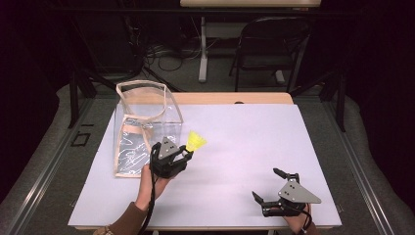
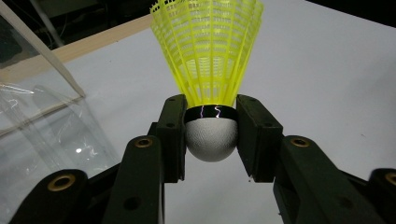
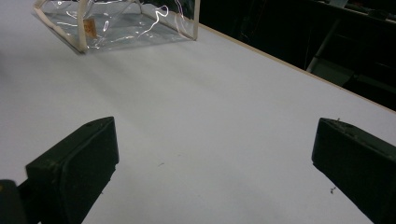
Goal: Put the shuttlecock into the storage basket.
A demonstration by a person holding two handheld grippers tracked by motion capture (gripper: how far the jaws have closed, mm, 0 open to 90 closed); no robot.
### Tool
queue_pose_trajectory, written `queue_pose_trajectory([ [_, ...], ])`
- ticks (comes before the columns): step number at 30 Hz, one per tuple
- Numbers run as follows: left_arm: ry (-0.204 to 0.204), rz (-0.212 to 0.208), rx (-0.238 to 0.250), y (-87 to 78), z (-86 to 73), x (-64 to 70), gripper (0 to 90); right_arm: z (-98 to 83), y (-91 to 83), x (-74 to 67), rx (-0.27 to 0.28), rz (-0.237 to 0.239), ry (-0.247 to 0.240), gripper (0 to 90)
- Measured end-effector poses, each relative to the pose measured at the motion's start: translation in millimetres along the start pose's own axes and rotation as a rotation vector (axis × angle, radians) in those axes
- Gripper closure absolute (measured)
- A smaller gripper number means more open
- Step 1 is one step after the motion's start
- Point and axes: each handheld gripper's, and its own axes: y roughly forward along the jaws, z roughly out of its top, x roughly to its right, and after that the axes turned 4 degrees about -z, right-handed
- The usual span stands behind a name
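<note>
A yellow shuttlecock (image 1: 196, 141) with a white cork base (image 2: 211, 136) is held above the table just right of a clear plastic bag (image 1: 142, 128). My left gripper (image 1: 185, 155) is shut on the shuttlecock; in the left gripper view both pads (image 2: 172, 135) press on the cork at its black band, with the yellow skirt (image 2: 208, 51) pointing away. My right gripper (image 1: 266, 183) rests near the table's front right with its jaws wide apart and only bare table between its fingers (image 3: 77, 165). The bag (image 3: 116, 23) appears far off in the right gripper view.
The white table top (image 1: 244, 142) has a wooden back edge (image 1: 230, 98). The bag has a cream trim and handle (image 1: 142, 87) and stands upright at the left. A folding chair (image 1: 269, 44) and a table leg (image 1: 202, 49) stand on the floor behind.
</note>
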Motion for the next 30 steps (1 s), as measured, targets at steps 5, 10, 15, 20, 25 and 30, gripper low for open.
queue_pose_trajectory([
  [5, 0.006, 0.001, 0.009, -0.6, 3.7, -3.3, 64.7, 0.0, 0.0, 0.0, -0.003, 0.0, 0.001, 0.0],
  [10, 0.004, 0.009, 0.017, -0.8, 7.4, -7.7, 64.7, 0.0, -0.1, 0.1, -0.001, -0.001, 0.0, 0.0],
  [15, 0.006, 0.017, 0.019, -1.7, 10.4, -12.0, 64.7, 0.0, -0.2, 0.1, 0.001, 0.0, -0.002, 0.0],
  [20, 0.011, 0.022, 0.018, -3.2, 13.0, -15.0, 64.7, 0.1, -0.2, 0.1, 0.0, -0.001, -0.001, 0.0],
  [25, 0.016, 0.026, 0.022, -5.2, 17.9, -18.8, 64.7, 0.1, -0.2, 0.1, 0.0, -0.001, -0.001, 0.0],
  [30, 0.02, 0.031, 0.027, -6.7, 21.5, -21.2, 64.7, 0.0, -0.2, 0.2, -0.001, -0.001, -0.002, 0.0],
])
